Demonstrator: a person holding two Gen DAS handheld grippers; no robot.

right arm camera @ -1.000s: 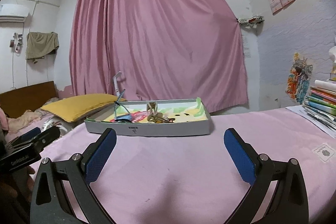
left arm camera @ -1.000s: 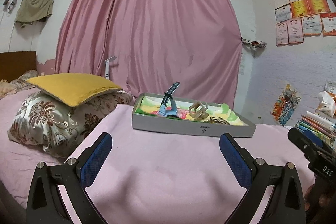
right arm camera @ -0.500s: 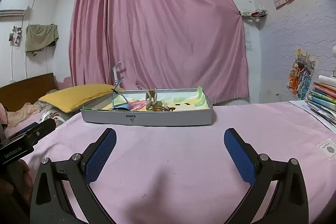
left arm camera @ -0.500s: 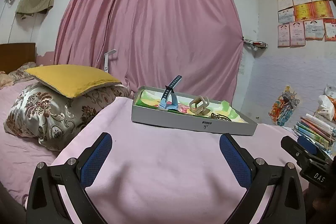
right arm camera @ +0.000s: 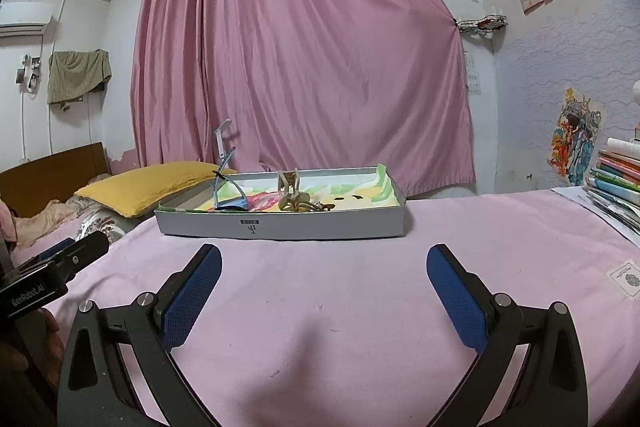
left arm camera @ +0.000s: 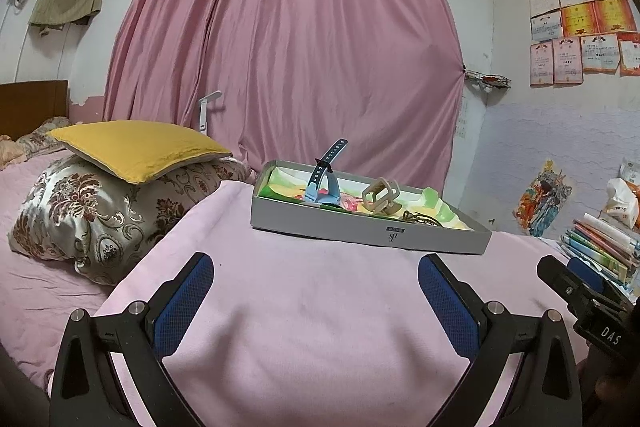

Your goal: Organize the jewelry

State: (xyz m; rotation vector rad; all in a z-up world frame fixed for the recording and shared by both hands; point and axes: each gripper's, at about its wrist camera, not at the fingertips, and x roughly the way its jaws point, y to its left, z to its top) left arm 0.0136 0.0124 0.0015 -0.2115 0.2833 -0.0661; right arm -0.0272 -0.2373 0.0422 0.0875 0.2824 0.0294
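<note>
A shallow grey cardboard tray (left arm camera: 368, 235) (right arm camera: 280, 227) is set on the pink blanket-covered surface (left arm camera: 320, 307) (right arm camera: 340, 307), ahead of both grippers and before the pink curtain (left arm camera: 300, 47) (right arm camera: 312, 67). In the tray, a blue watch strap (left arm camera: 322, 183) (right arm camera: 226, 187) is stood at left, a beige hair claw clip (left arm camera: 380, 195) (right arm camera: 290, 187) right of it. A yellow cushion (left arm camera: 136, 147) (right arm camera: 148, 183) is stacked on a floral satin pillow (left arm camera: 100, 211), left of the tray. A stack of books (left arm camera: 600, 247) (right arm camera: 616, 183) is placed at right.

Home bedroom: pillows (left arm camera: 132, 179), pink curtain (left arm camera: 296, 39).

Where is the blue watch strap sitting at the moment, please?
The blue watch strap stands arched in the grey tray on the pink blanket, at the tray's left end in both views, just left of the beige hair claw.
</note>
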